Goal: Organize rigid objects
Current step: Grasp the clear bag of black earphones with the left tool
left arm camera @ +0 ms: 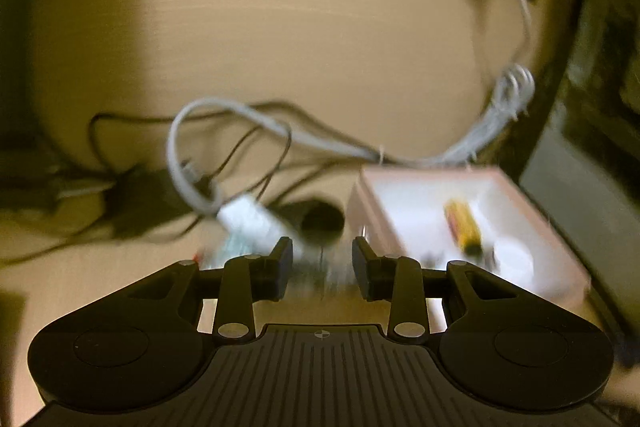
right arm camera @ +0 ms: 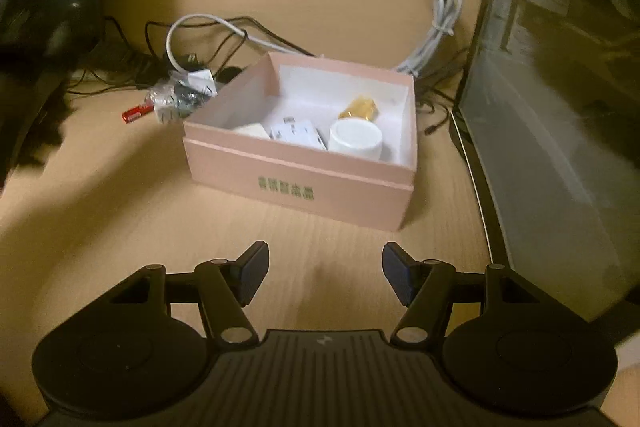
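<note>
Open pink box (right arm camera: 298, 183) on wooden desk, holding white round container (right arm camera: 355, 139), yellow battery (right arm camera: 358, 109), white adapters (right arm camera: 296, 133)

Motion blur smears the clear bag (left arm camera: 316, 267) between the left tongs (left arm camera: 322, 267); pink box (left arm camera: 560, 239) contents, right of them, indistinct.

left claw (left arm camera: 322, 269) pitched down, jaws part open with a narrow gap, nothing clearly gripped, view blurred; right claw (right arm camera: 324, 277) pitched down, jaws wider apart, empty, pads clear of everything
</note>
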`<state>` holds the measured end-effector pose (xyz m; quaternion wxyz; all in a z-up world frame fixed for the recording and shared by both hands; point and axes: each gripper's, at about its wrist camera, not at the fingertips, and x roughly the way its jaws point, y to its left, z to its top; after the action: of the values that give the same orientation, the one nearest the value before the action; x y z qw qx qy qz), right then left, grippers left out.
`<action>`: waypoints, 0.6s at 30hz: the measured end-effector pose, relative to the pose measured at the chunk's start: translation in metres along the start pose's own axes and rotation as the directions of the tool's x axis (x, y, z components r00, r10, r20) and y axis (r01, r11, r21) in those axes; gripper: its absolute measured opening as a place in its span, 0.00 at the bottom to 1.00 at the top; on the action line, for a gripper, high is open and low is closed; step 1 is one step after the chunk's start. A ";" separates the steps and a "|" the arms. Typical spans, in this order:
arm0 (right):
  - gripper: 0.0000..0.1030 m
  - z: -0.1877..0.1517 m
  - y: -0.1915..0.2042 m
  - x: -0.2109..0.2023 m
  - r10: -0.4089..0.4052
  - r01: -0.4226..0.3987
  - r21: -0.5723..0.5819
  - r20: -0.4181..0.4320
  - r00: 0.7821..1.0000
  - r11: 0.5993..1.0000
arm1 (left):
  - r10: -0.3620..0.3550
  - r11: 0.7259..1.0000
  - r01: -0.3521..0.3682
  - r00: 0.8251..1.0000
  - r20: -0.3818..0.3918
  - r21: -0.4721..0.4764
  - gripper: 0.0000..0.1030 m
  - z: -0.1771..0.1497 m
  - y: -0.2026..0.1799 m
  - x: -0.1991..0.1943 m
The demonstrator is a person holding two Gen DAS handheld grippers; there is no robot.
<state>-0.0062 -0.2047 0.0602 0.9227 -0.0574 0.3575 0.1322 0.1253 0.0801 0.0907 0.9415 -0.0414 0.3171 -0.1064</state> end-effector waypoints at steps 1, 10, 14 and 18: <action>0.62 -0.002 -0.002 0.000 0.001 0.000 0.010 -0.008 1.000 1.000 | -0.005 1.000 0.005 1.000 -0.007 -0.007 0.35 0.010 0.000 0.012; 0.62 0.001 -0.003 0.007 -0.020 0.022 0.042 -0.046 0.999 0.999 | 0.039 0.998 -0.034 0.993 -0.113 0.045 0.35 0.053 -0.013 0.107; 0.62 0.004 0.001 0.011 -0.021 0.022 0.025 -0.051 0.998 0.999 | 0.058 0.992 -0.035 0.982 -0.182 0.125 0.35 0.042 -0.013 0.124; 0.62 0.005 0.000 0.013 -0.019 0.020 0.017 -0.061 0.998 1.000 | 0.033 0.991 -0.009 0.984 -0.177 0.134 0.36 0.026 -0.002 0.111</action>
<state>0.0060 -0.2008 0.0551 0.9132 -0.0566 0.3859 0.1184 0.2270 0.0530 0.0463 0.9109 0.0345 0.3931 -0.1205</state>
